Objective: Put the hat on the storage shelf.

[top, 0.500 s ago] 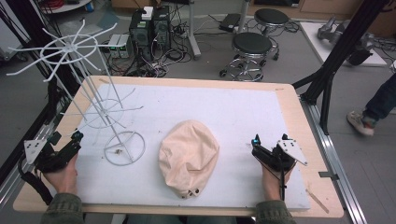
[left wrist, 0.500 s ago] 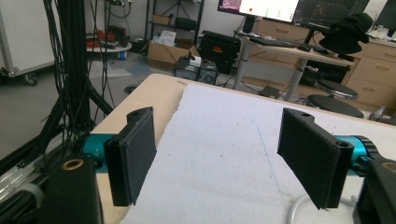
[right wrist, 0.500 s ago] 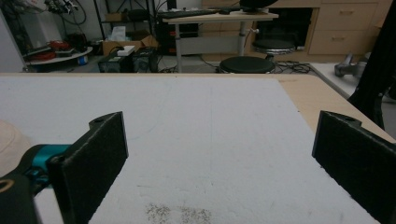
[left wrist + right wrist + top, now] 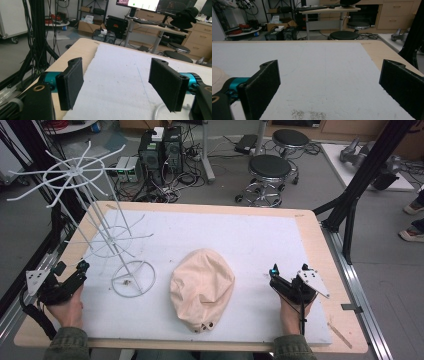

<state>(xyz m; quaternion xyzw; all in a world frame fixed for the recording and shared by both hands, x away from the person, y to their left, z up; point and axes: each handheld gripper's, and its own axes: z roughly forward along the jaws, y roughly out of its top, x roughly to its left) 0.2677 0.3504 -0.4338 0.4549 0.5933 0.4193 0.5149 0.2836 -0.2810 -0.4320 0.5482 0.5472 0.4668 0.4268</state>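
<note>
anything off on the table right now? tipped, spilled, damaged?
Nothing stands out. The beige cap lies flat on the white mat, the white wire rack stands upright on its ring base, and both the left gripper and right gripper rest open, apart from them.

Cap [image 4: 216, 75] cut off by left edge in right gripper view; underside hidden.

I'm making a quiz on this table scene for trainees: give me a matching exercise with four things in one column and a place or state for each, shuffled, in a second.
Things:
1. beige cap
2. white wire rack
3. left gripper
4. right gripper

Places or states:
A. open at the table's right side
B. stands upright on a ring base
C. lies in the middle, near the front edge
D. open beside the rack's base

Pairs: 1-C, 2-B, 3-D, 4-A
</note>
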